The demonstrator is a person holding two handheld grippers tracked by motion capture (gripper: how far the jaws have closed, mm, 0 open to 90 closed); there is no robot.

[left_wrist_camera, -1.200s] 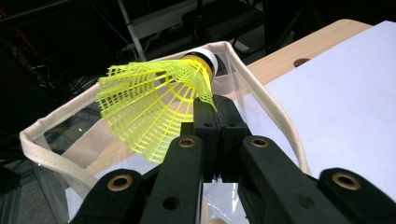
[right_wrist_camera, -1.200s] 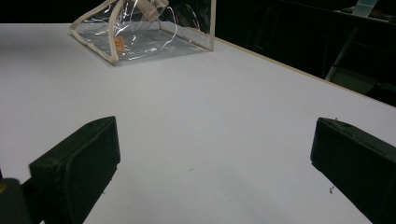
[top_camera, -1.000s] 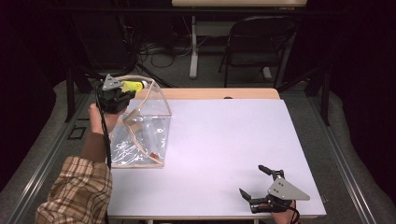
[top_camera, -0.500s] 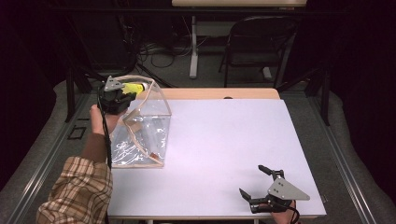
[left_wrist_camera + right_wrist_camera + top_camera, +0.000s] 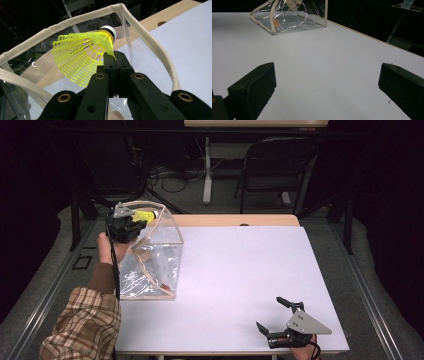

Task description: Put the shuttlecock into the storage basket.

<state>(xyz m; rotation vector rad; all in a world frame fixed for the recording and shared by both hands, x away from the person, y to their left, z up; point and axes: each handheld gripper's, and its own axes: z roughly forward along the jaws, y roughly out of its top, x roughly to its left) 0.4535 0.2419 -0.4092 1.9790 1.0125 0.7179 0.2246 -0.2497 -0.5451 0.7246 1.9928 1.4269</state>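
Shuttlecock (image 5: 82,55) (yellow) clamped in left gripper (image 5: 115,58) above clear bag (image 5: 150,47), right gripper (image 5: 327,82) jaws apart.

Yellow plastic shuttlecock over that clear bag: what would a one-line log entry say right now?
left gripper: shut on yellow plastic shuttlecock | above open clear plastic bag with beige trim | right gripper: open, empty, over white table

A yellow shuttlecock (image 5: 82,56) with a net-like plastic skirt and a white-tipped cork head is pinched at the edge of its skirt, lying tilted, head pointing up and away. It hangs right at the open mouth of a clear plastic bag (image 5: 152,265) trimmed in cream fabric binding. The bag sits at the left edge of the white table (image 5: 250,270), its opening propped upward.
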